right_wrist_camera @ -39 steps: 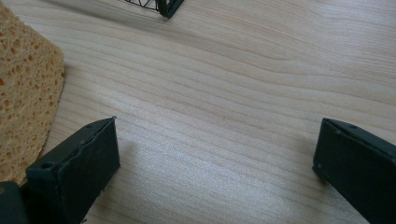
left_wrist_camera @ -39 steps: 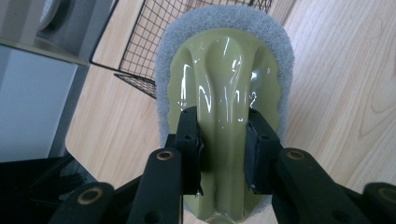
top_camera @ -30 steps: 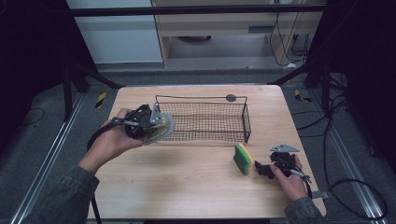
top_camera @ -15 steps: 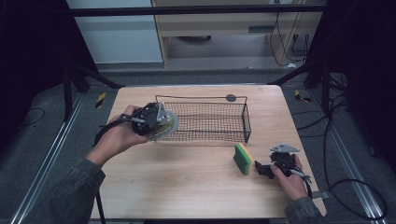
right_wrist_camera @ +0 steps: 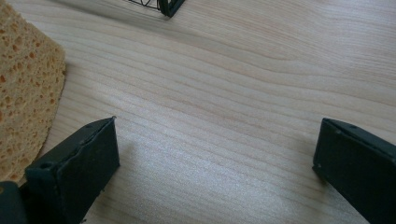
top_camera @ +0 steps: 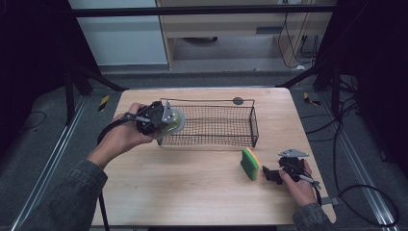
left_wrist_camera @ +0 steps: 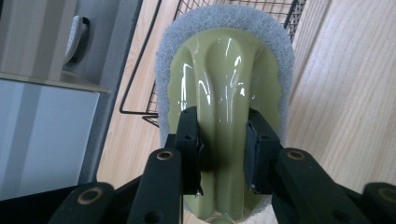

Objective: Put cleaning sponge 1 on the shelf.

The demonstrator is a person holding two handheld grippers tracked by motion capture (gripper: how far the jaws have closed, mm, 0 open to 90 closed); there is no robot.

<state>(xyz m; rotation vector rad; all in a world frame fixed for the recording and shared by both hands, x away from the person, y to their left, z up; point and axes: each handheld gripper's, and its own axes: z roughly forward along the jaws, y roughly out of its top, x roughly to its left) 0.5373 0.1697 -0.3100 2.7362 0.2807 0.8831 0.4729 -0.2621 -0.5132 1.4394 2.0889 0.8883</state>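
My right gripper (top_camera: pixel 269 174) rests wide open just right of the sponge (top_camera: pixel 249 163), below the basket (top_camera: pixel 211 126). My left gripper (left_wrist_camera: pixel 223 140) clamps the scrubber (left_wrist_camera: pixel 229 70) at the basket's left end: light, glossy ridge probably slippery, so grip it squarely.

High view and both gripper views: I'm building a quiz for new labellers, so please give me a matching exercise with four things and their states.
Things:
1. Pale green plastic scrubber with grey pad
2. Black wire basket
3. Green and yellow sponge
4. Right claw

States:
a. Open above bare wood
b. Clamped in the left claw
c. Lying beside the right claw
d. Standing mid-table

Pairs: 1-b, 2-d, 3-c, 4-a
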